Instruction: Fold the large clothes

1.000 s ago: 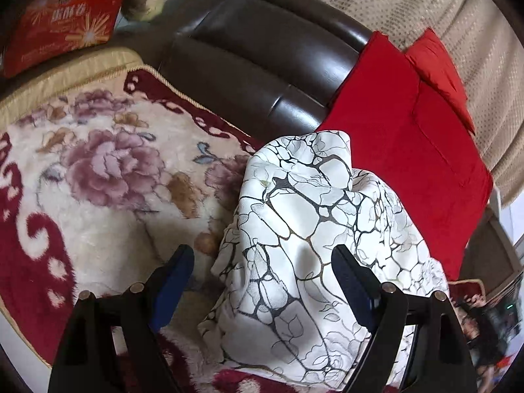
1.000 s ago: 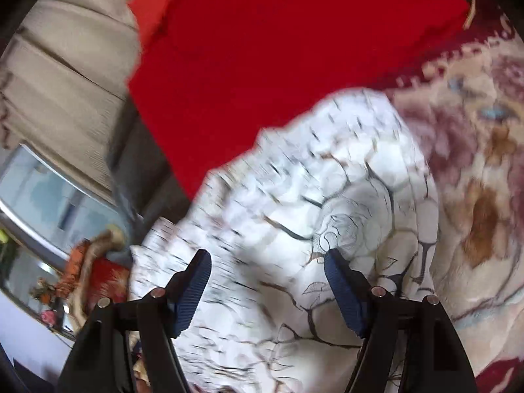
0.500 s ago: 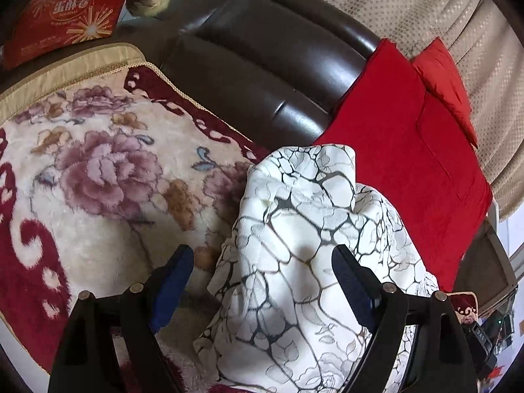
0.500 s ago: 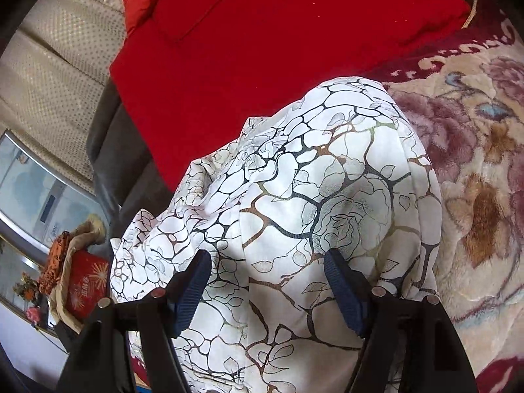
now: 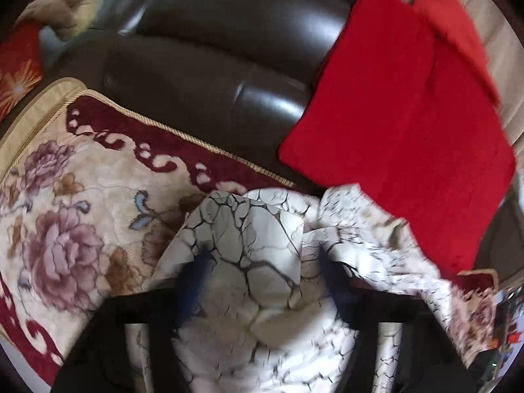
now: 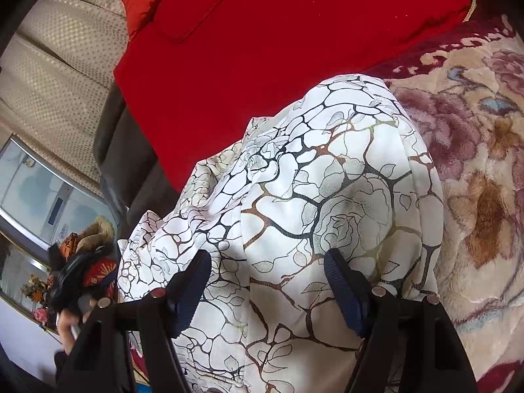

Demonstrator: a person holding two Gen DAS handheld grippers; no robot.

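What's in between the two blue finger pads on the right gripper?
The white garment with dark vein-like lines bulges up between the right gripper's spread blue pads, seen in the right wrist view.

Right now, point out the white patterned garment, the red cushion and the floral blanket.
white patterned garment (image 6: 327, 177), right wrist view, its raised middle fold.
red cushion (image 6: 278, 42), right wrist view, its flat face.
floral blanket (image 5: 65, 255), left wrist view, a purple flower.

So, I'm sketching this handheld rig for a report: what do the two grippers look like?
Both look alike. The right gripper has two black angular fingers ending in dark blue ribbed pads, with small round silver fasteners on top. The left gripper is motion-blurred, but shows the same black frame and blue pads. No cables or markings are visible.
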